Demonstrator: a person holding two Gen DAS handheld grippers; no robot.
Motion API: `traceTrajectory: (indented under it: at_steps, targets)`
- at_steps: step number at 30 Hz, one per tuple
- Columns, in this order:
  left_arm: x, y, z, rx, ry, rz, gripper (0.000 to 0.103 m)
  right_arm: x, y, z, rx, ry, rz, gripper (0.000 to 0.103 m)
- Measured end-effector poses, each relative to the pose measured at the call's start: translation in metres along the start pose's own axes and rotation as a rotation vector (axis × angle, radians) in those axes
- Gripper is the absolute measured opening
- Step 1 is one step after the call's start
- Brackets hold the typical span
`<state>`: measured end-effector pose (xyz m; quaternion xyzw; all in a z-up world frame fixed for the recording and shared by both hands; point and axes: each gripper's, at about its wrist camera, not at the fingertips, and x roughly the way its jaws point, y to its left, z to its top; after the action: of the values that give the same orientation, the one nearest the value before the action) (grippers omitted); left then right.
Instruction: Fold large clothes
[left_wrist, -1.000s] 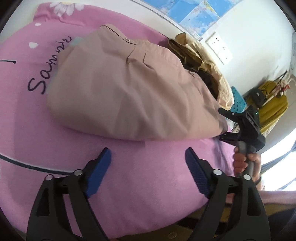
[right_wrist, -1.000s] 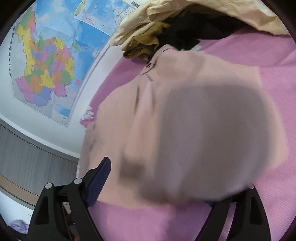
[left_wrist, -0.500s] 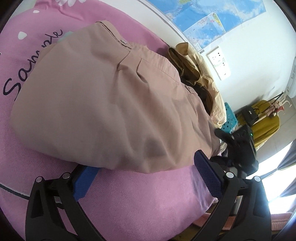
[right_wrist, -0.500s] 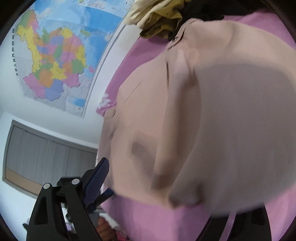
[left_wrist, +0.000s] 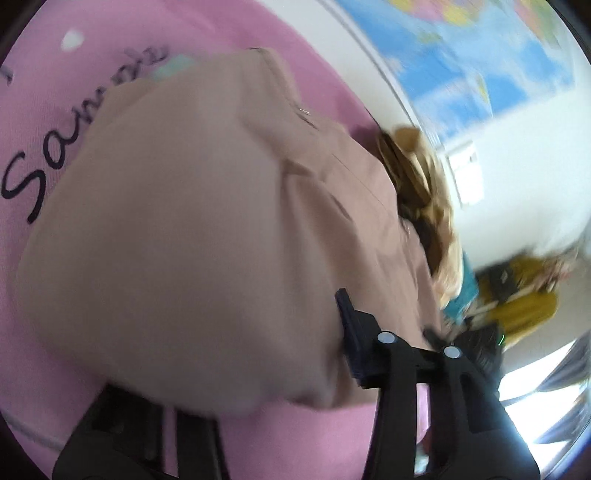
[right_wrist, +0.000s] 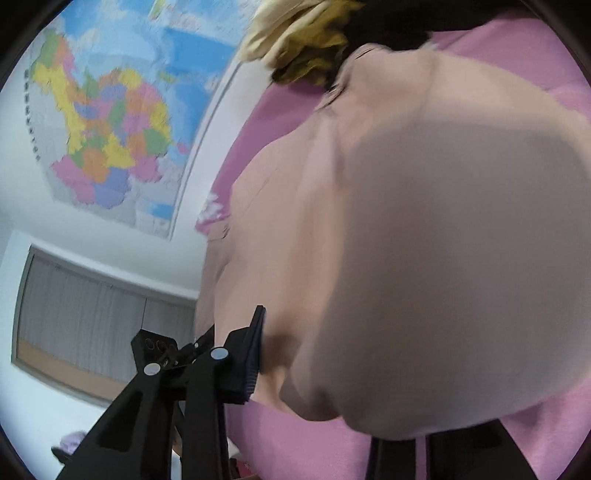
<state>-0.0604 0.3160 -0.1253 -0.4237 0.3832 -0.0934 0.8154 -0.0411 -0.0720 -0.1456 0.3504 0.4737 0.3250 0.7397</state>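
Observation:
A large beige garment (left_wrist: 184, 221) lies on a pink sheet (left_wrist: 55, 92) printed with dark lettering. Its near edge bulges up between the fingers of my left gripper (left_wrist: 251, 343), whose jaws are closing. The blue right pad (left_wrist: 351, 332) presses into the cloth, and the other finger is hidden under it. In the right wrist view the same garment (right_wrist: 443, 221) fills the frame. My right gripper (right_wrist: 343, 369) is closing on its edge too. Its left pad (right_wrist: 255, 350) pinches a crease, while cloth covers the other finger.
A pile of tan, olive and black clothes (left_wrist: 417, 177) (right_wrist: 306, 44) lies at the far end of the pink sheet (right_wrist: 517, 59). A wall map (right_wrist: 110, 129) hangs beside the bed, above a grey cabinet (right_wrist: 92, 314). A yellow bag (left_wrist: 528, 306) stands beyond the bed.
Both grippers moved in over the garment's near edge and narrowed from wide open onto the cloth. The edge now bunches and rises between the fingers, and the left view has rolled.

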Motion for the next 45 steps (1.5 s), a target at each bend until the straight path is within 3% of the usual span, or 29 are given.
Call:
traceTrajectory:
  at_steps: [1, 3, 5, 7, 9, 11, 13, 14, 16, 18, 20, 28, 34, 38, 42, 45]
  targets:
    - [0.0, 0.005, 0.005, -0.034, 0.006, -0.019, 0.037, -0.003, -0.003, 0.0, 0.005, -0.01, -0.01, 0.04]
    - [0.001, 0.007, 0.009, -0.054, 0.006, -0.022, 0.037, -0.013, -0.008, 0.0, 0.016, -0.064, -0.068, 0.058]
    - [0.002, 0.006, 0.012, -0.071, -0.003, -0.024, 0.041, -0.017, -0.012, 0.001, 0.022, -0.092, -0.067, 0.058]
    - [0.004, -0.005, 0.011, -0.038, -0.025, -0.029, 0.057, -0.014, -0.011, 0.005, 0.026, -0.108, -0.074, 0.062]
    - [0.011, -0.02, 0.012, 0.013, -0.032, 0.014, 0.078, -0.007, -0.006, 0.01, 0.016, -0.122, -0.086, 0.07]
    - [0.02, -0.028, 0.017, 0.03, -0.039, 0.031, 0.088, -0.003, -0.004, 0.015, 0.025, -0.156, -0.082, 0.074]
    - [0.023, -0.029, 0.023, 0.024, -0.041, 0.039, 0.089, -0.001, -0.003, 0.019, 0.026, -0.174, -0.084, 0.074]
    - [0.024, -0.028, 0.026, 0.019, -0.042, 0.041, 0.088, 0.0, -0.003, 0.022, 0.03, -0.182, -0.079, 0.074]
    - [0.025, -0.028, 0.031, 0.022, -0.036, 0.09, 0.076, 0.003, -0.004, 0.026, 0.042, -0.175, -0.079, 0.063]
    - [0.025, -0.026, 0.034, 0.033, -0.031, 0.136, 0.052, 0.006, -0.015, 0.03, 0.073, -0.145, -0.074, 0.03]
    - [0.024, -0.023, 0.033, 0.044, -0.03, 0.163, 0.044, 0.007, -0.023, 0.031, 0.089, -0.126, -0.048, 0.024]
    - [0.023, -0.028, 0.03, 0.115, -0.029, 0.23, 0.04, 0.005, -0.023, 0.034, 0.117, -0.118, -0.012, 0.028]
    - [0.024, -0.029, 0.029, 0.129, -0.027, 0.233, 0.04, 0.006, -0.025, 0.038, 0.161, -0.12, 0.006, 0.028]
    - [0.026, -0.03, 0.032, 0.141, -0.005, 0.229, 0.039, 0.011, -0.025, 0.042, 0.134, -0.101, -0.003, 0.016]
    - [0.021, -0.032, 0.039, 0.14, 0.011, 0.194, 0.026, 0.008, -0.008, 0.046, 0.079, -0.105, 0.032, 0.012]
    - [0.004, -0.044, 0.054, 0.169, -0.007, 0.142, 0.02, 0.004, 0.026, 0.056, -0.009, -0.102, 0.067, 0.012]
